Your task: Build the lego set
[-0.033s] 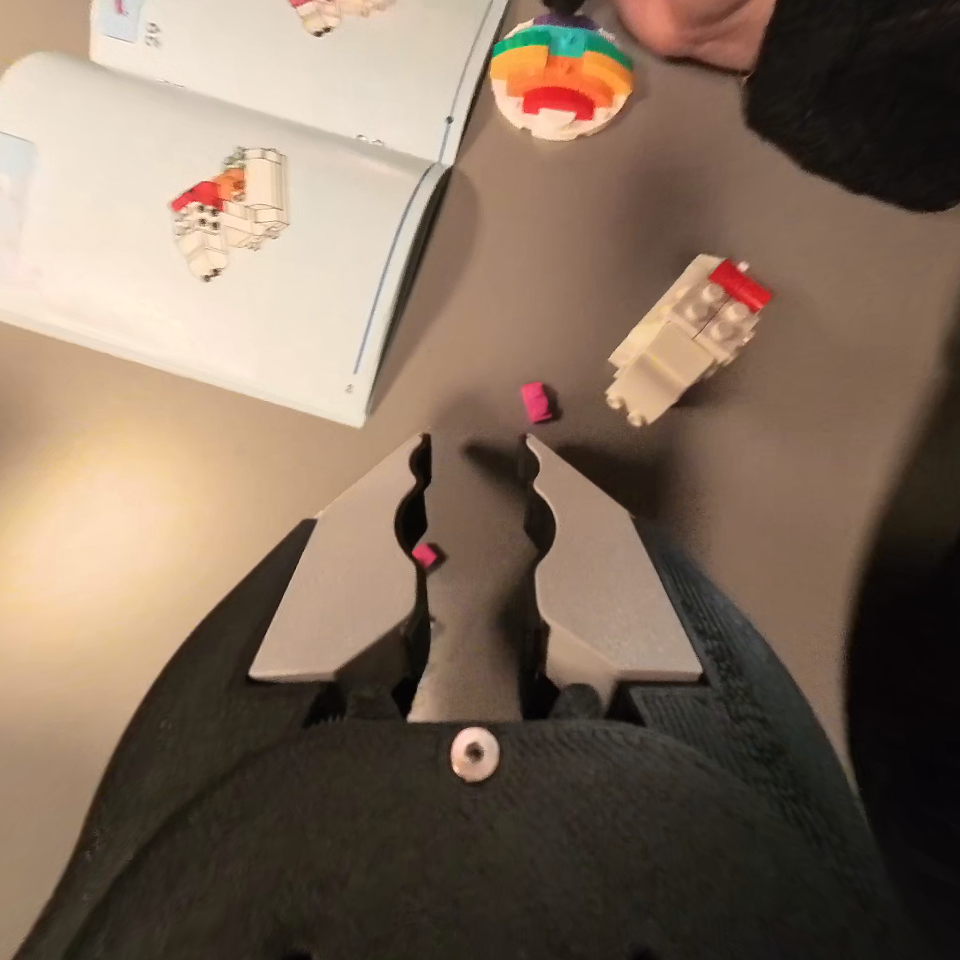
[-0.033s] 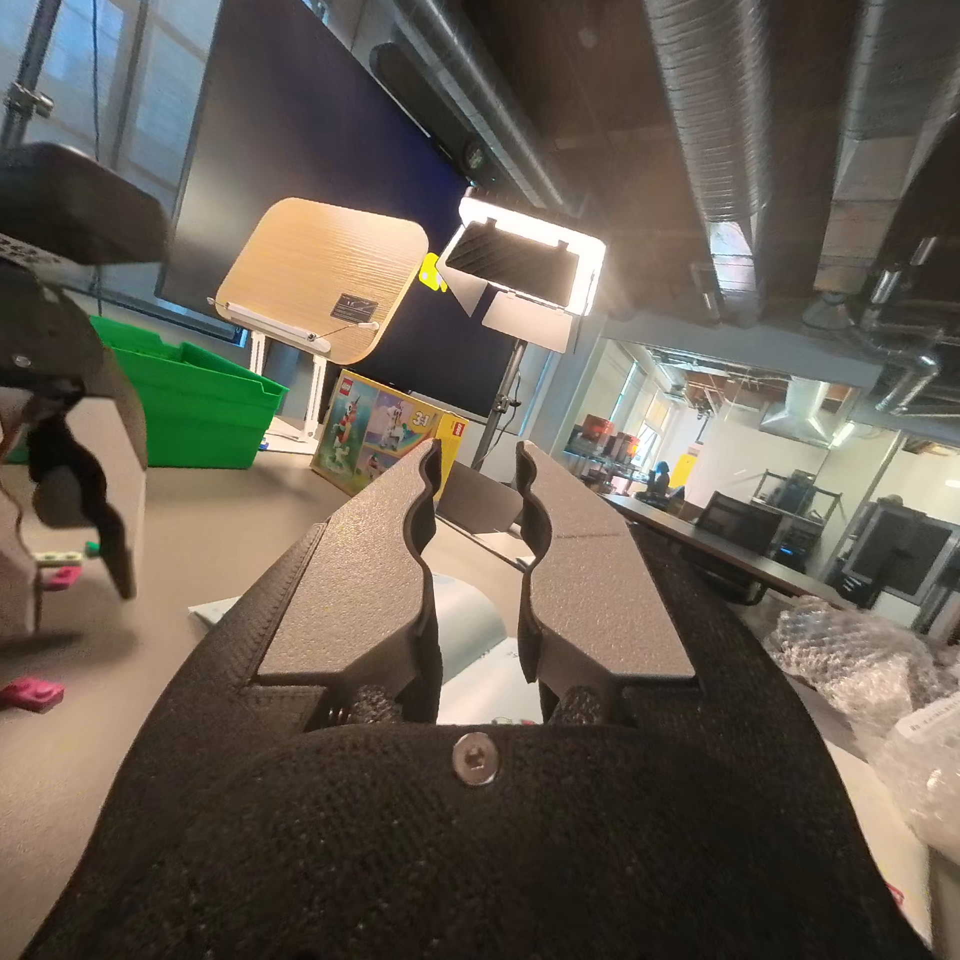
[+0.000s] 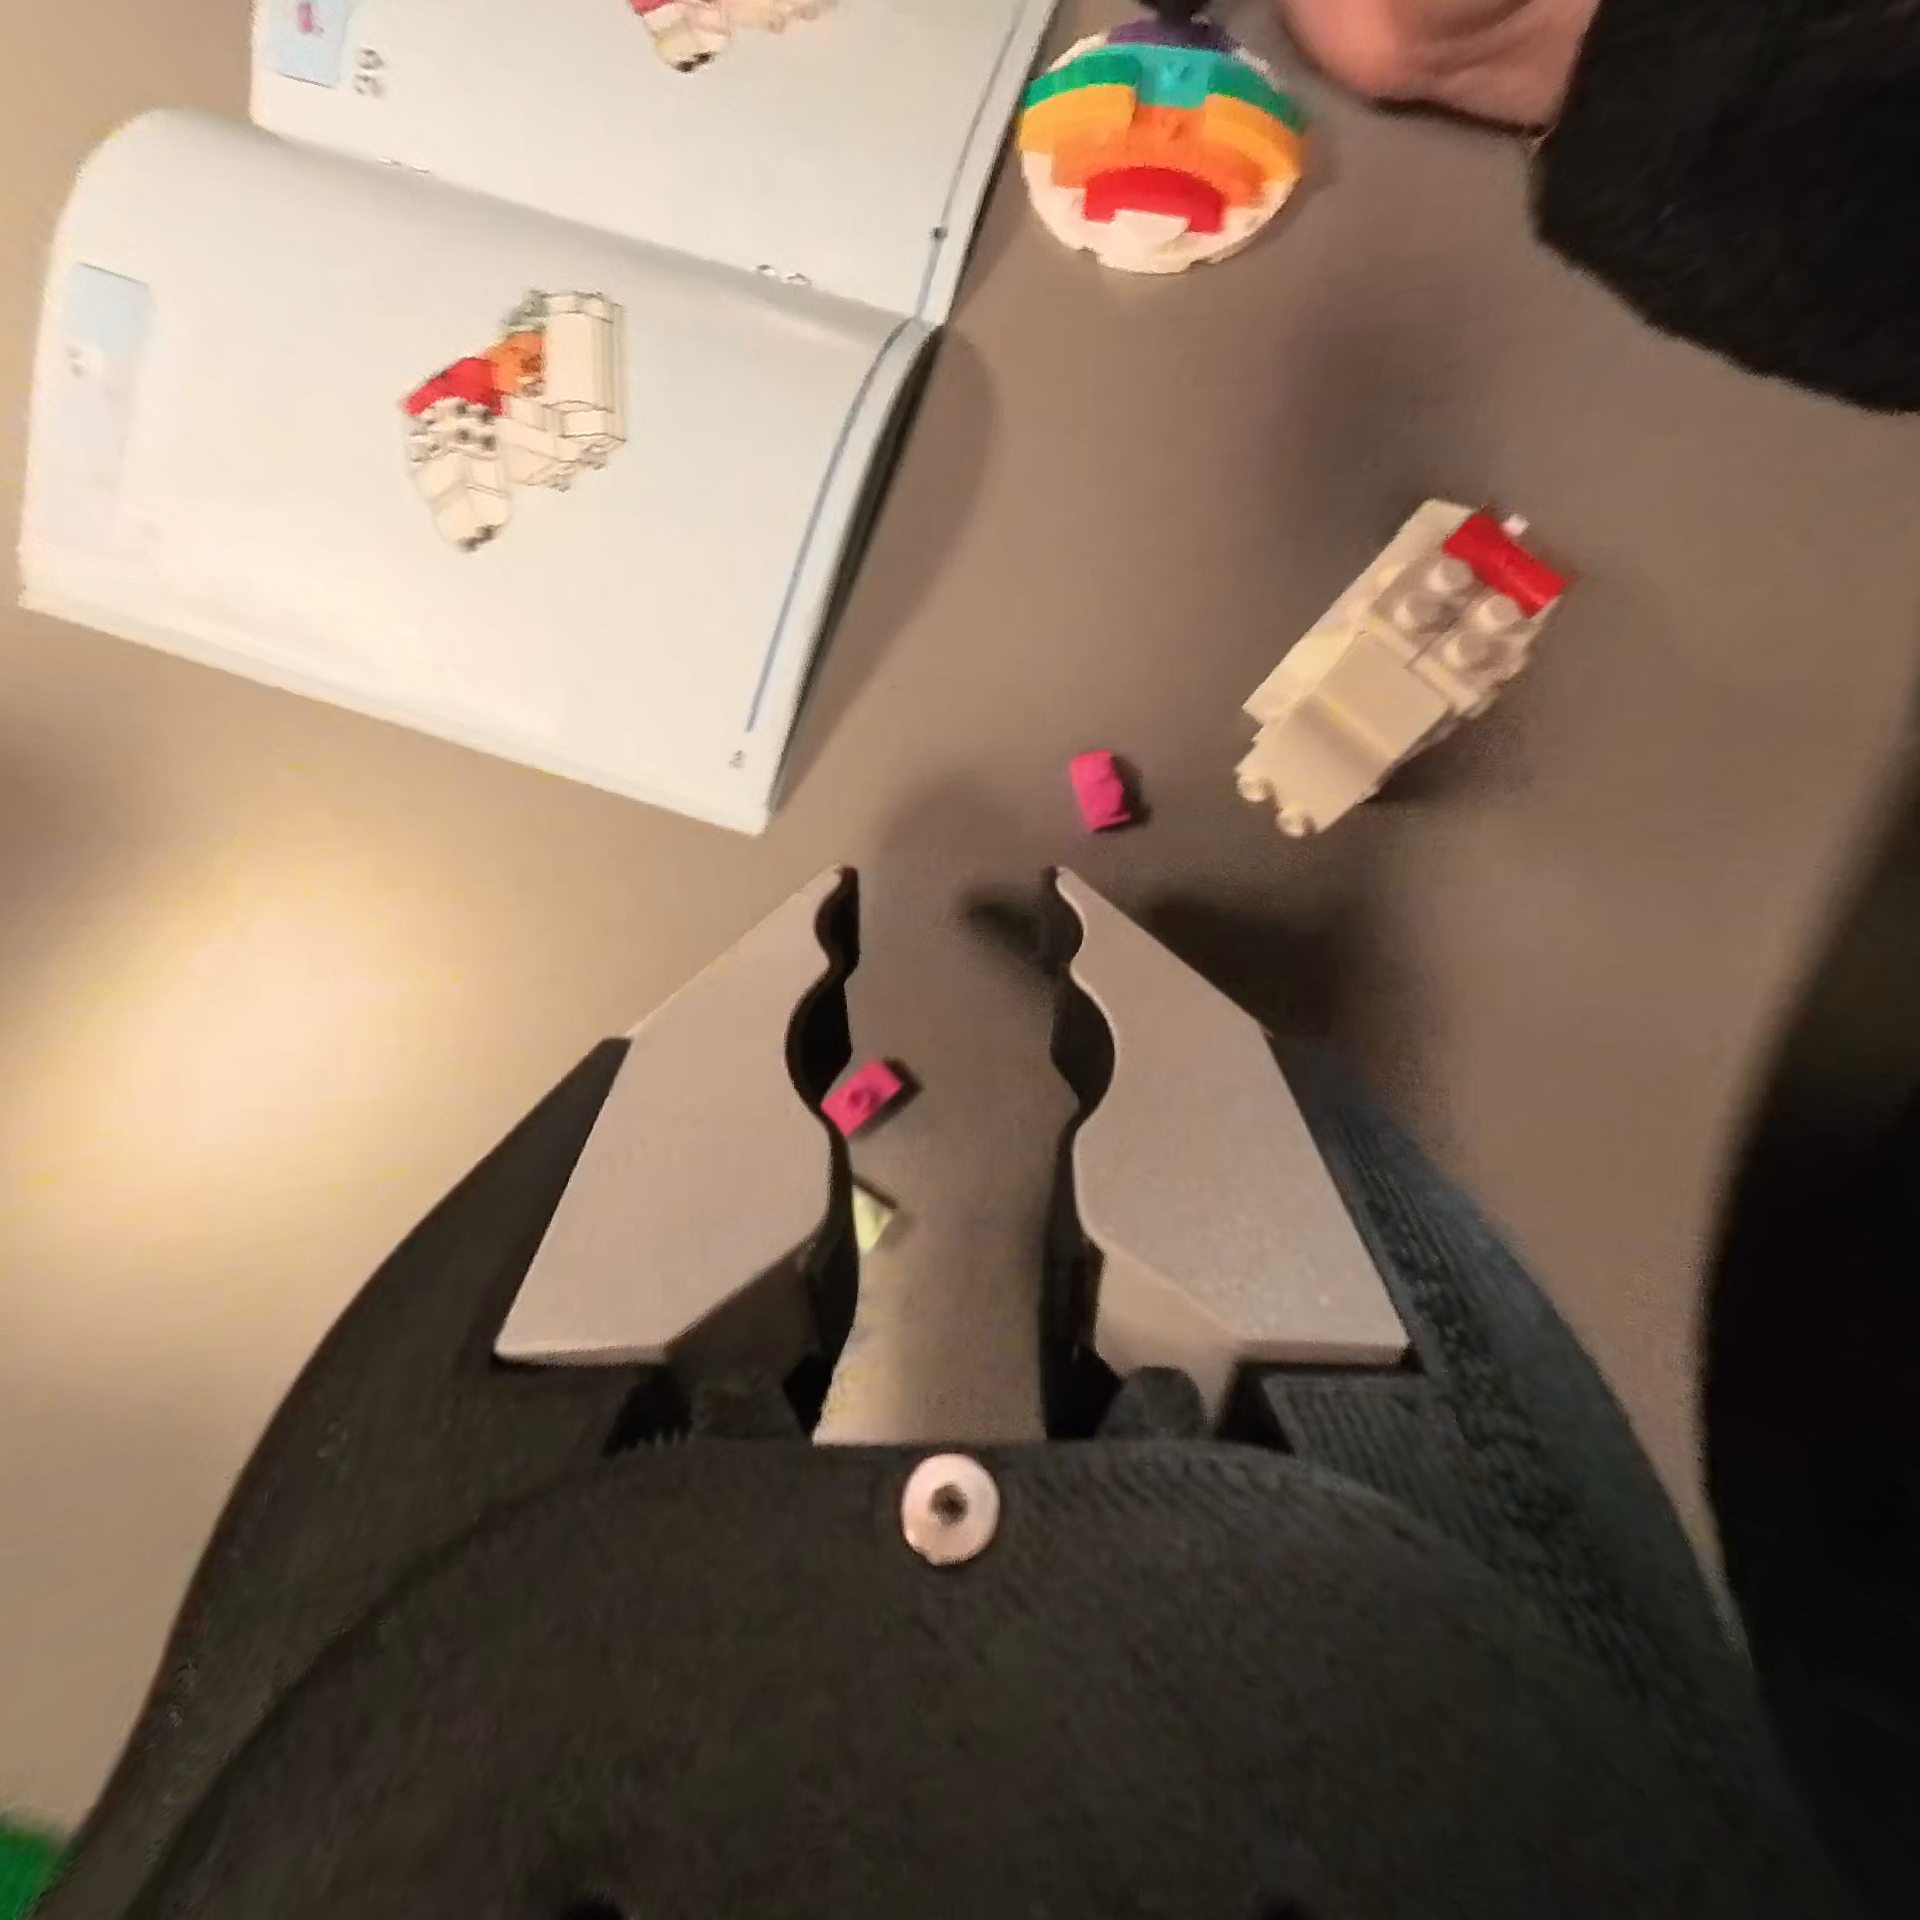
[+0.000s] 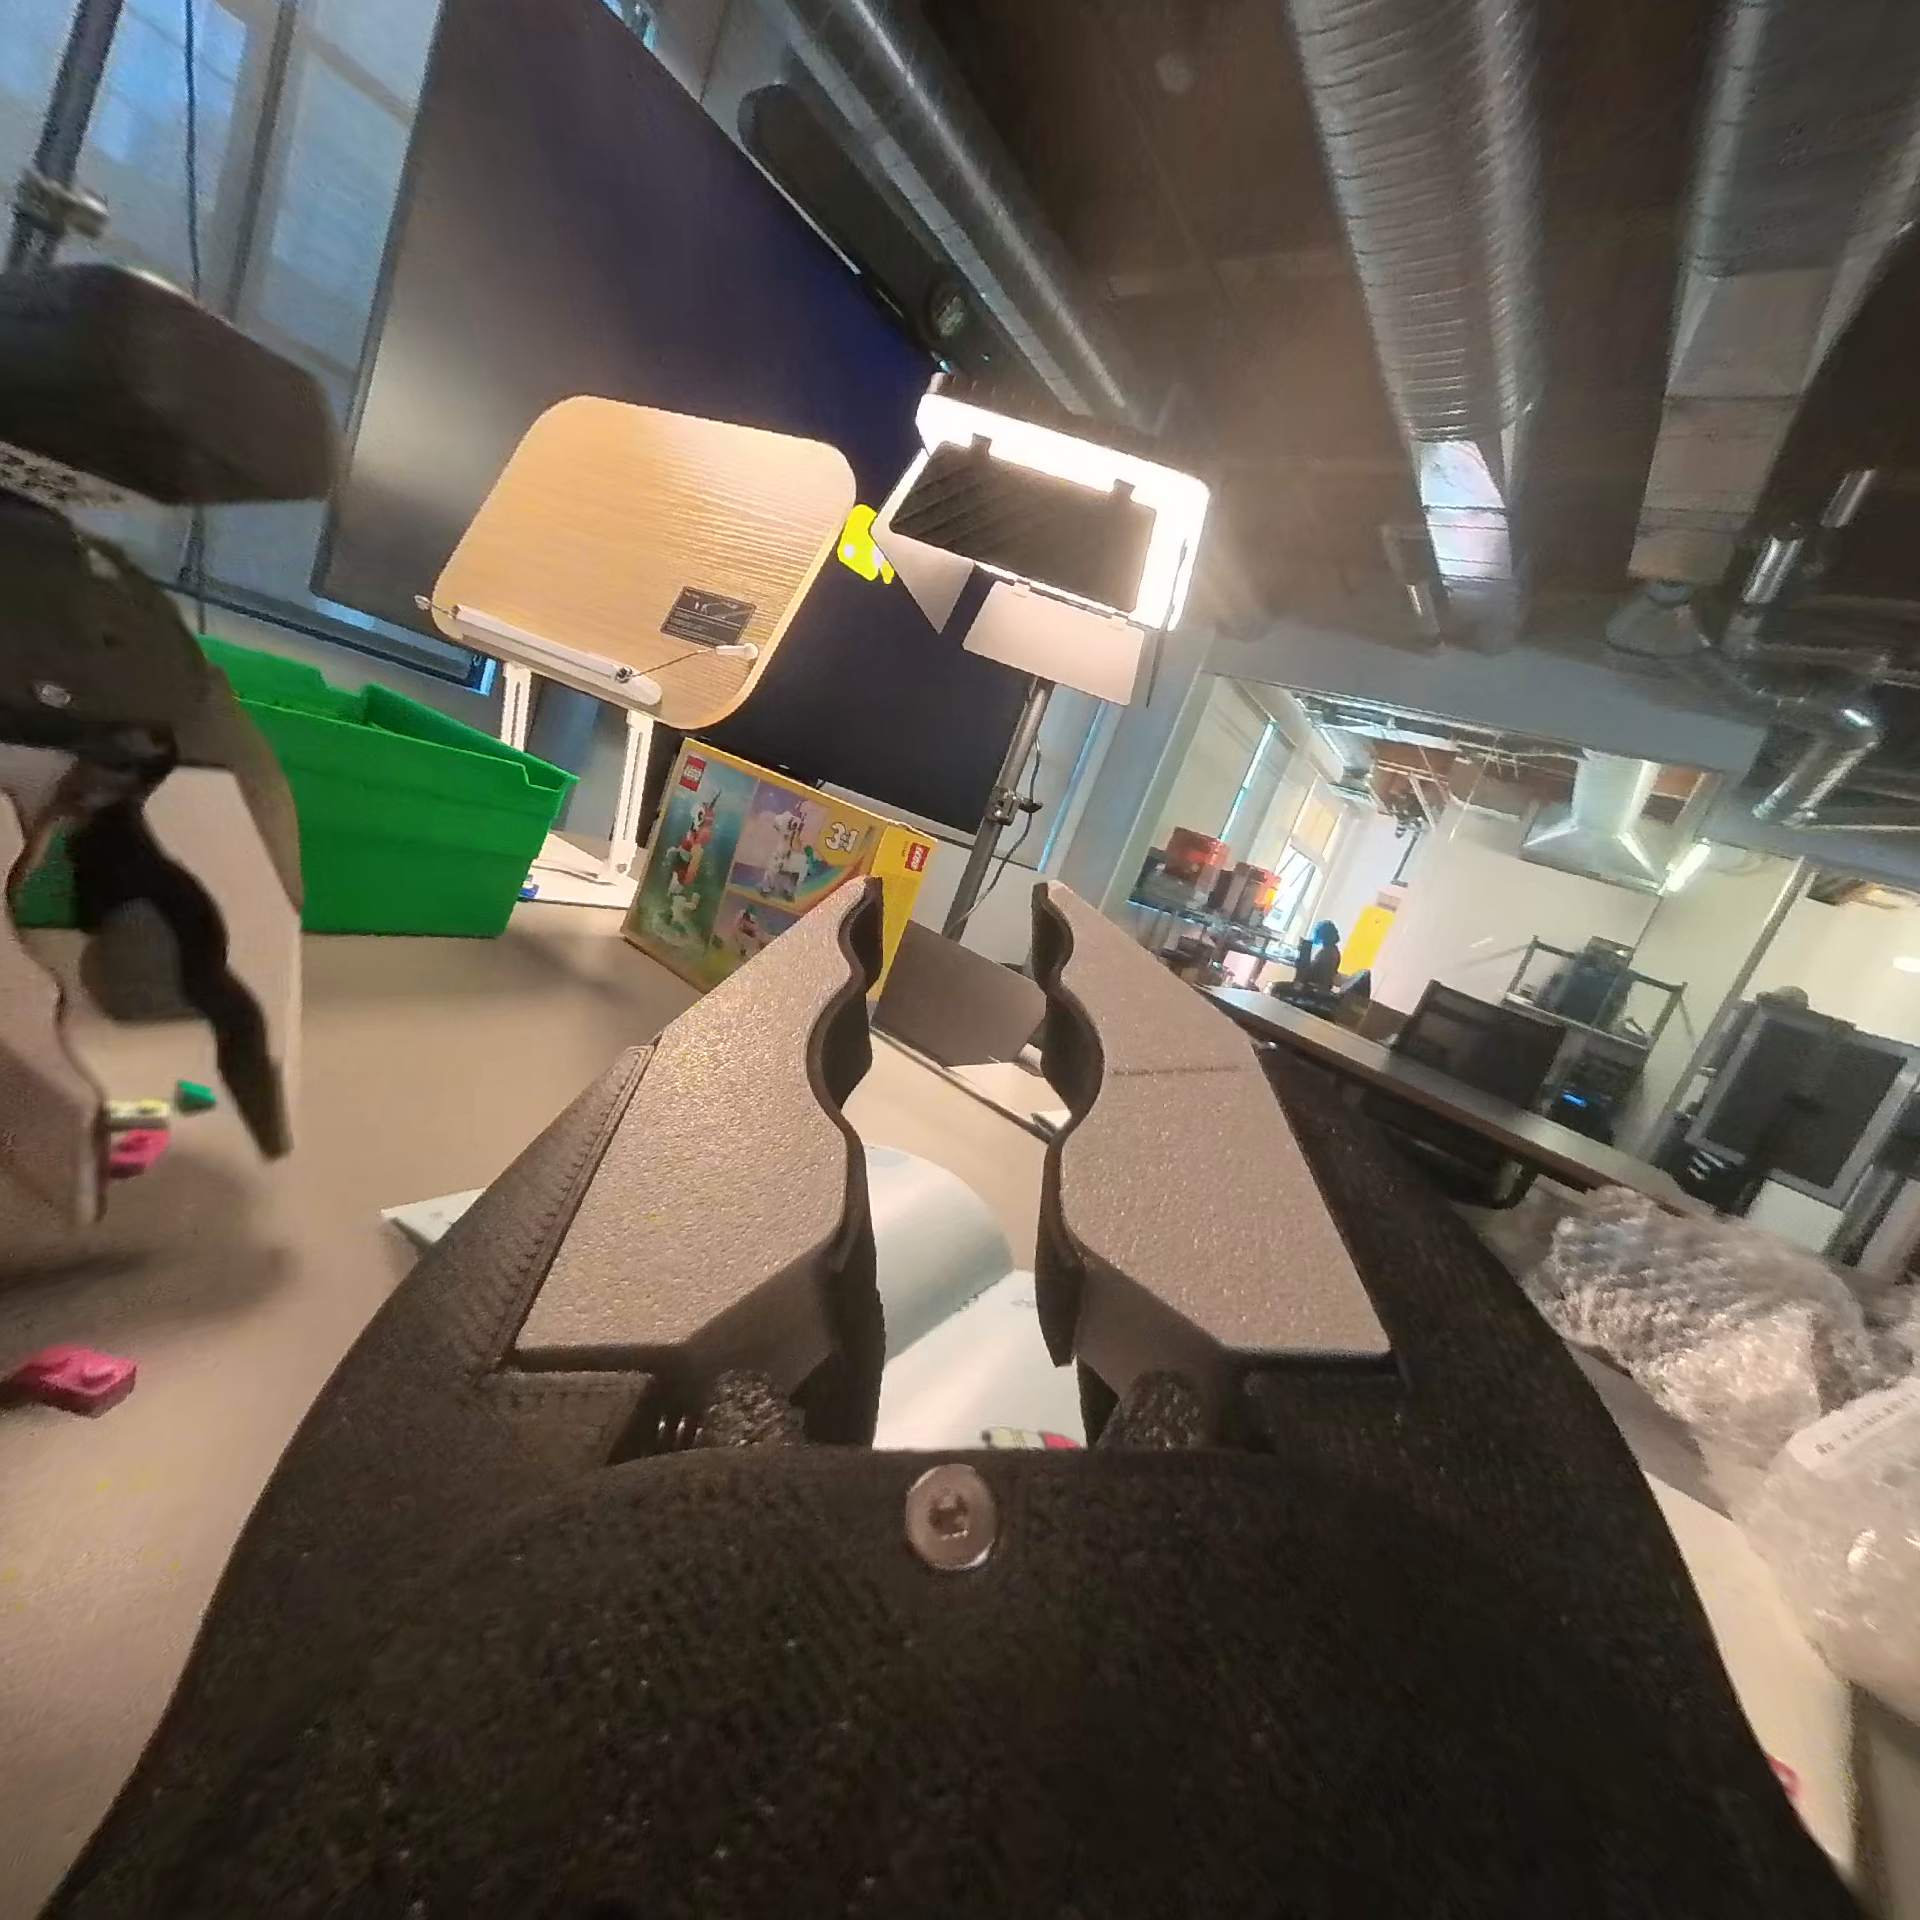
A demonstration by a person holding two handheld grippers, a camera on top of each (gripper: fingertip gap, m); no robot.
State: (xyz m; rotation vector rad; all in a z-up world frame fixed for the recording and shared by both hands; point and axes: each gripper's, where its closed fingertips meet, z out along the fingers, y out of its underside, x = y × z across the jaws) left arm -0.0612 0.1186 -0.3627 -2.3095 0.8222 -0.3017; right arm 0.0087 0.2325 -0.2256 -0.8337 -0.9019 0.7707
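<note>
My left gripper (image 3: 954,894) is open above the brown table (image 3: 312,1039). A small magenta piece (image 3: 868,1096) and a pale yellow piece (image 3: 875,1216) show between its jaws, against the left finger. I cannot tell whether they stick to it or lie on the table. Another magenta piece (image 3: 1107,790) lies just ahead. A white build with a red piece (image 3: 1392,675) lies to the right of that piece. A rainbow dome build (image 3: 1158,156) sits farther off. My right gripper (image 4: 956,894) is open and empty, pointing up across the room. The left gripper (image 4: 156,1039) shows at its left.
An open instruction booklet (image 3: 468,468) lies at the left. A person's hand (image 3: 1434,52) and black sleeve (image 3: 1745,208) are at the top right. In the right wrist view are a green bin (image 4: 395,831), the set's box (image 4: 769,873), a wooden stand (image 4: 644,551), a light panel (image 4: 1039,540), bubble wrap (image 4: 1714,1330) and a magenta plate (image 4: 68,1377). Across from one pair of fingers to the other is roughly 20 centimeters.
The left gripper has shifted slightly, and a pale yellow piece now shows between its jaws. The right gripper has not visibly moved.
</note>
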